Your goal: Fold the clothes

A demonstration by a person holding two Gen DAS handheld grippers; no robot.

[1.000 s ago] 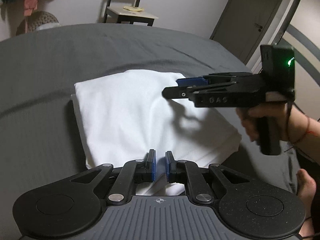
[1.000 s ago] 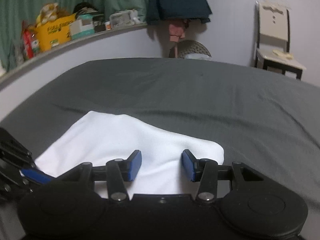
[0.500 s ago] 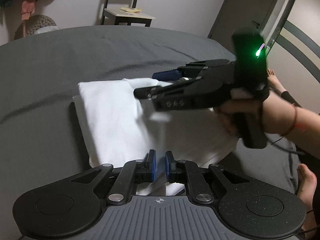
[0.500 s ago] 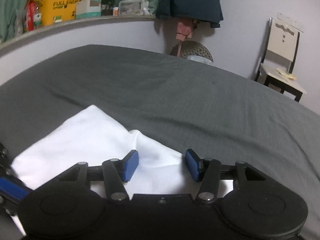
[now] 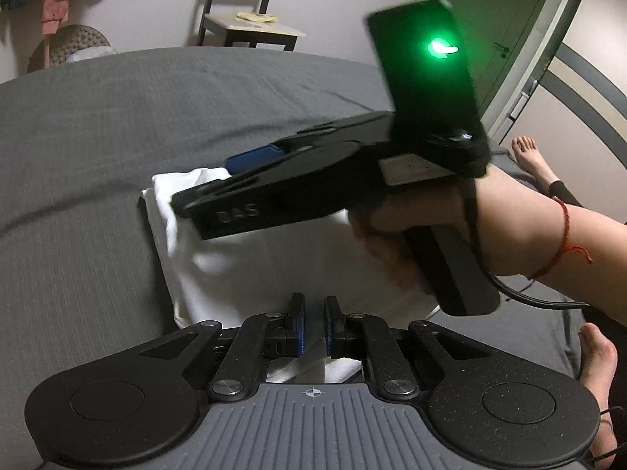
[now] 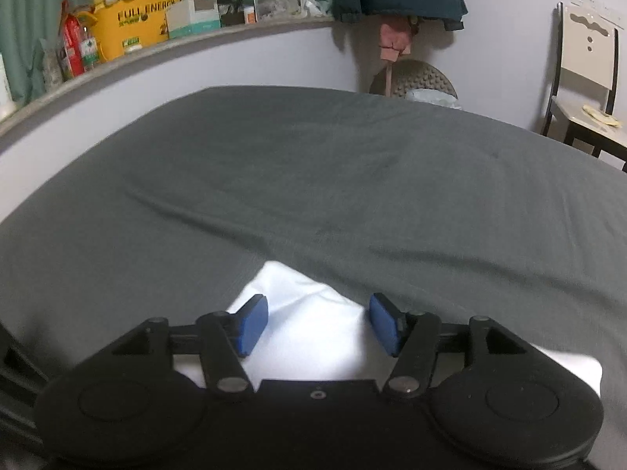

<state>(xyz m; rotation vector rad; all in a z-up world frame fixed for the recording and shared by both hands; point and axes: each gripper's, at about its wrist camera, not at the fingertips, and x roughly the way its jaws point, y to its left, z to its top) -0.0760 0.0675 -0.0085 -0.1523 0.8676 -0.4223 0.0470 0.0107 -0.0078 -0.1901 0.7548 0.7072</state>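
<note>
A folded white garment (image 5: 243, 274) lies on the grey bed sheet (image 5: 78, 156). My left gripper (image 5: 312, 327) sits at the garment's near edge, its jaws shut to a narrow slit with white cloth in it. In the left wrist view my right gripper (image 5: 211, 180), held by a bare hand (image 5: 392, 243), reaches across the garment toward its far left corner. In the right wrist view the right gripper (image 6: 319, 323) hangs over a raised corner of the garment (image 6: 309, 337). Its jaws are opening, and the blue pads (image 6: 254, 325) do not press on the cloth.
The grey bed (image 6: 313, 176) stretches wide beyond the garment. A shelf (image 6: 137, 27) with boxes runs along the wall. A chair (image 5: 243, 11) and a round cushion (image 6: 415, 78) stand past the bed. A door (image 5: 505, 19) is at right. The person's bare foot (image 5: 599, 352) rests near the left gripper.
The right gripper has swept left across the garment toward its far corner, with its jaws spreading wider. The left gripper has stayed put at the near edge.
</note>
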